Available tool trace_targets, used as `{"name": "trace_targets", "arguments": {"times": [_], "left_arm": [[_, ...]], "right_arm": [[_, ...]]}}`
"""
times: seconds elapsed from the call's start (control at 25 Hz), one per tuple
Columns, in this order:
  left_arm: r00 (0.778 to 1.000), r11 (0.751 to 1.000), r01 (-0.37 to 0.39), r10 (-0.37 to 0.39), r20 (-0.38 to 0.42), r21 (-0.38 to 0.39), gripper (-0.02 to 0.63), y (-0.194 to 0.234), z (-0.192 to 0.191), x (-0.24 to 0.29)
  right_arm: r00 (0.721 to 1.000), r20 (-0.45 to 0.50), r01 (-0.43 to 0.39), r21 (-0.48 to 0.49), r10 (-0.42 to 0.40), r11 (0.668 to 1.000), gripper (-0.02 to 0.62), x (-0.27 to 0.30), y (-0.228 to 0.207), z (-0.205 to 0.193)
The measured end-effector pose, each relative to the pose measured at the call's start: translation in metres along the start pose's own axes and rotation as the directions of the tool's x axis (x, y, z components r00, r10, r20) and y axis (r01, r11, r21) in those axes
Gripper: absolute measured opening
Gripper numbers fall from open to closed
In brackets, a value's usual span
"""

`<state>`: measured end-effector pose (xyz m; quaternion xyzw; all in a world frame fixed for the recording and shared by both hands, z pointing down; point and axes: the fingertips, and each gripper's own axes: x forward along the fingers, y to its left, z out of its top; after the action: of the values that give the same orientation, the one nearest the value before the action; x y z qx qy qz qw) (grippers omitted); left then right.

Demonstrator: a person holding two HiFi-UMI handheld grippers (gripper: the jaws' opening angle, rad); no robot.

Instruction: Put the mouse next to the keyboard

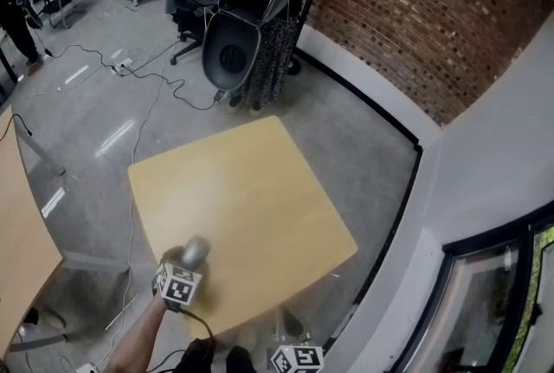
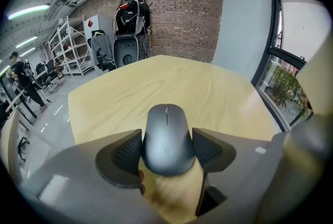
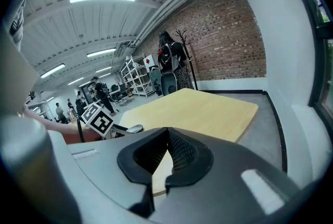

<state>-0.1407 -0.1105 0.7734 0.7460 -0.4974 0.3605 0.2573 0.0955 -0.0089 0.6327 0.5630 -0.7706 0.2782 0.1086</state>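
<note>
A dark grey mouse sits between the jaws of my left gripper, whose ribbed pads press on its two sides. In the head view the mouse is over the near left part of the light wooden table, just beyond the gripper's marker cube. My right gripper is shut with nothing between its pads, low off the table's near edge; only its marker cube shows in the head view. No keyboard is in any view.
The tabletop is bare beyond the mouse. A coat rack with clothes and a dark round-backed seat stand beyond the table by the brick wall. Cables lie on the floor. Another wooden table is at the left.
</note>
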Motion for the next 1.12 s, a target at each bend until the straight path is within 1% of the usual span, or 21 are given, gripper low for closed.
{"name": "trace_targets", "arguments": {"times": [0.36, 0.48, 0.6, 0.76, 1.12], "left_arm": [[1.000, 1.000, 0.015, -0.015, 0.008, 0.007, 0.304, -0.019, 0.011, -0.008], [1.000, 1.000, 0.025, -0.025, -0.007, 0.010, 0.304, -0.028, 0.009, -0.011], [1.000, 0.999, 0.031, -0.031, 0.005, 0.024, 0.304, -0.035, 0.014, -0.012], [0.999, 0.998, 0.051, -0.052, 0.012, 0.038, 0.304, -0.051, 0.018, -0.011], [0.995, 0.993, 0.096, -0.096, 0.000, 0.065, 0.304, -0.091, 0.027, -0.008]], "right_arm": [[1.000, 0.014, 0.004, 0.006, -0.004, 1.000, 0.014, -0.008, -0.001, 0.008], [1.000, 0.016, 0.013, 0.015, -0.013, 1.000, 0.014, -0.012, -0.004, 0.010], [1.000, 0.024, 0.017, 0.020, -0.017, 1.000, 0.014, -0.016, -0.009, 0.011], [0.999, 0.024, 0.027, 0.028, -0.028, 0.999, 0.014, -0.023, -0.015, 0.010], [0.998, 0.032, 0.050, 0.048, -0.051, 0.998, 0.014, -0.033, -0.033, 0.014]]}}
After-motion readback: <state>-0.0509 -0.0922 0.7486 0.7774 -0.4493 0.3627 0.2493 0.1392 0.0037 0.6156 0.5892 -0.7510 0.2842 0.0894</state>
